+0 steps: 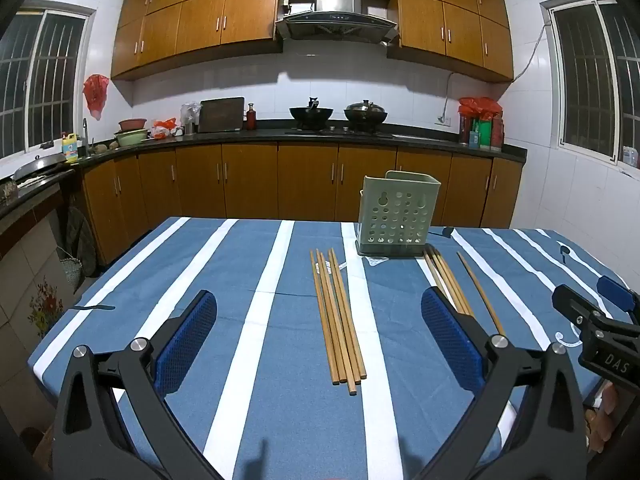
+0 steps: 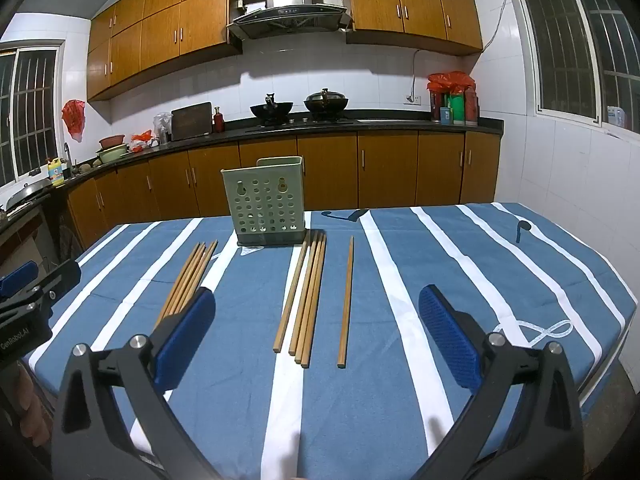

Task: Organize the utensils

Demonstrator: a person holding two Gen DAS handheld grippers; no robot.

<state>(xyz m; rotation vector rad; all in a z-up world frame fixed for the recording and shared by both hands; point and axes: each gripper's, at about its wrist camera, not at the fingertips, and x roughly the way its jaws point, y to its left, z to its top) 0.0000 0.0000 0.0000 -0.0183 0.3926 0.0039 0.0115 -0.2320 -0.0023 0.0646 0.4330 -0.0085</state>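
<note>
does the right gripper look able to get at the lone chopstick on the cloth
Probably yes: the right gripper is open, and the single chopstick lies ahead between its fingers, apart from the group of four chopsticks, with bare tablecloth around it.

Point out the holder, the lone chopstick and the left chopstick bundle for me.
holder (image 2: 262, 210): right wrist view, perforated front wall.
lone chopstick (image 2: 346, 300): right wrist view, mid-shaft.
left chopstick bundle (image 1: 338, 320): left wrist view, middle of the bundle.
</note>
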